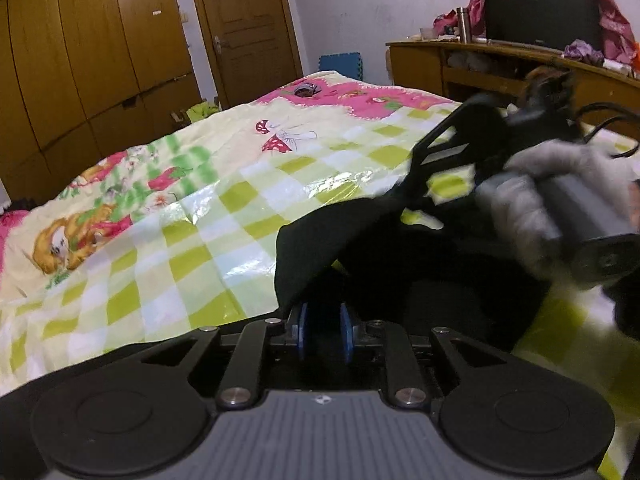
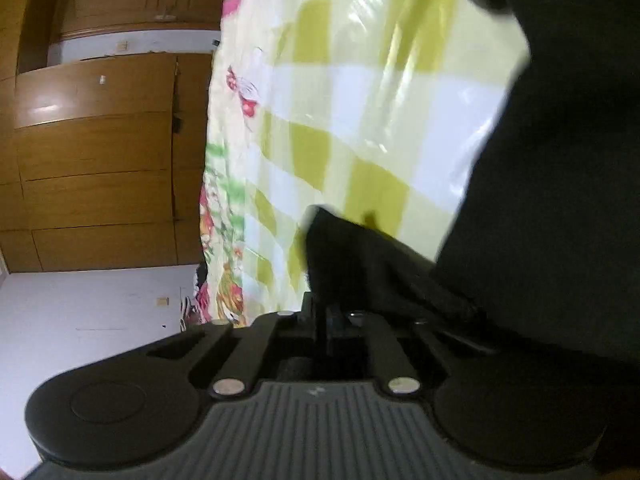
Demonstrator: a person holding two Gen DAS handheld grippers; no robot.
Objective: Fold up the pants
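Two grippers work one pair of black pants point(image 1: 384, 264) on a bed covered by a glossy checked sheet point(image 1: 192, 232) in green, white and cream, with cartoon prints toward its far edge.

Left wrist view: the left gripper point(image 1: 323, 330) sits at 6 o'clock. Its blue pads point(image 1: 303, 330) stand a narrow gap apart; dark cloth hangs just above and fills the gap, but whether the pads press on it cannot be told. The pants spread from centre frame toward 4 o'clock, with one raised fold peaking at about 3 o'clock of centre. At 3 o'clock a gloved hand point(image 1: 532, 200) grips the handle of the right gripper point(image 1: 416, 168), motion-blurred, whose black fingers reach down to the top edge of the cloth.

Right wrist view: the frame is rolled sideways, so the sheet runs vertically. The right gripper's jaws are pressed together at 6 o'clock of centre, pinching a fold of the pants that rises directly from the fingertips. More black cloth fills the frame from 1 to 5 o'clock.

Background, left view: wooden wardrobes point(image 1: 92, 52) at 10 o'clock, a door point(image 1: 244, 28) at 12 o'clock, a wooden desk point(image 1: 480, 64) at 2 o'clock.
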